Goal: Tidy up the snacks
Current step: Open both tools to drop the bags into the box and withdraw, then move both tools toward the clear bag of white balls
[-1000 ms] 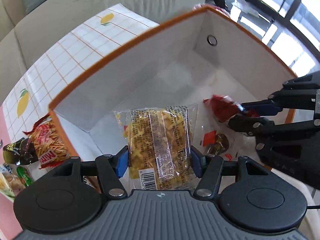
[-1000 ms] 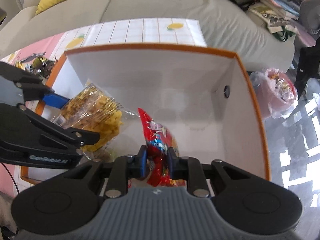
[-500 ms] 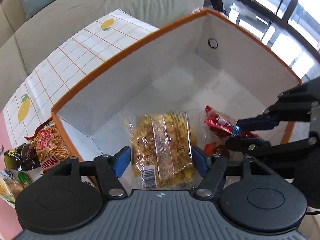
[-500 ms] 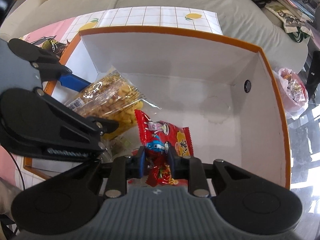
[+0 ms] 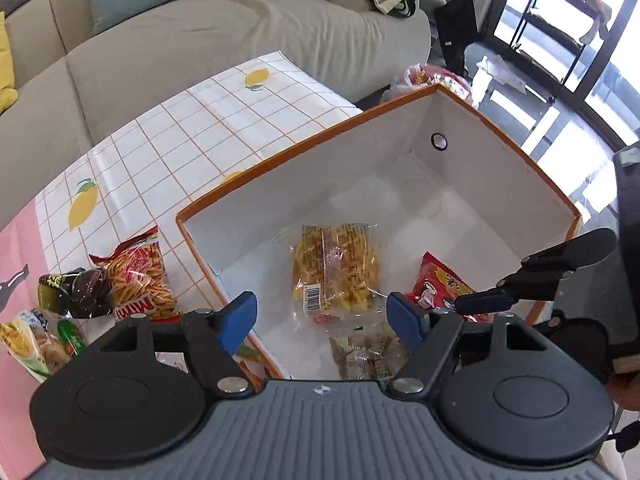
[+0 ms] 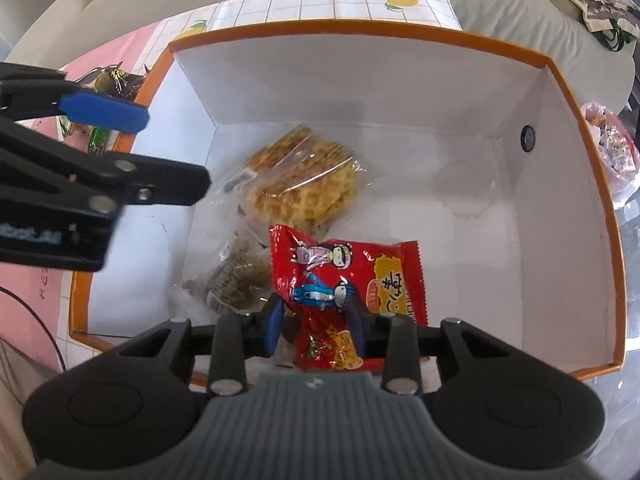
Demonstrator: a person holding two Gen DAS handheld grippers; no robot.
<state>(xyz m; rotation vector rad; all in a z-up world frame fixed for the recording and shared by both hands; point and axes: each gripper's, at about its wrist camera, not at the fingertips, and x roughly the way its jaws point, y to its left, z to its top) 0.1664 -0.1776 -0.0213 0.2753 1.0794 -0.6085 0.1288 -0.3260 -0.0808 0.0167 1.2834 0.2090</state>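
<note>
My right gripper (image 6: 316,322) is clenching the lower part of a red snack packet (image 6: 348,276), holding it inside the orange-rimmed white box (image 6: 560,208), close to the box's near wall. My left gripper (image 5: 320,316) is hanging above the box with its blue pads (image 5: 239,316) spread wide and nothing between them. Below that gap, the clear bag of yellow waffle snacks (image 5: 334,270) is lying flat on the box floor, apart from both pads. Just beside it, nearer to me, a small clear packet with brownish contents (image 6: 236,276) is resting, possibly dried fruit; the wrapper glare is blurring it. The red packet is overlapping the waffle bag's near edge in the right wrist view. Outside the box, on the lemon-print tablecloth (image 5: 192,128), a bag of orange stick snacks (image 5: 140,280) and a dark wrapped packet (image 5: 76,290) are sitting near the box's left wall. A beige sofa (image 5: 200,40) is standing behind.
</note>
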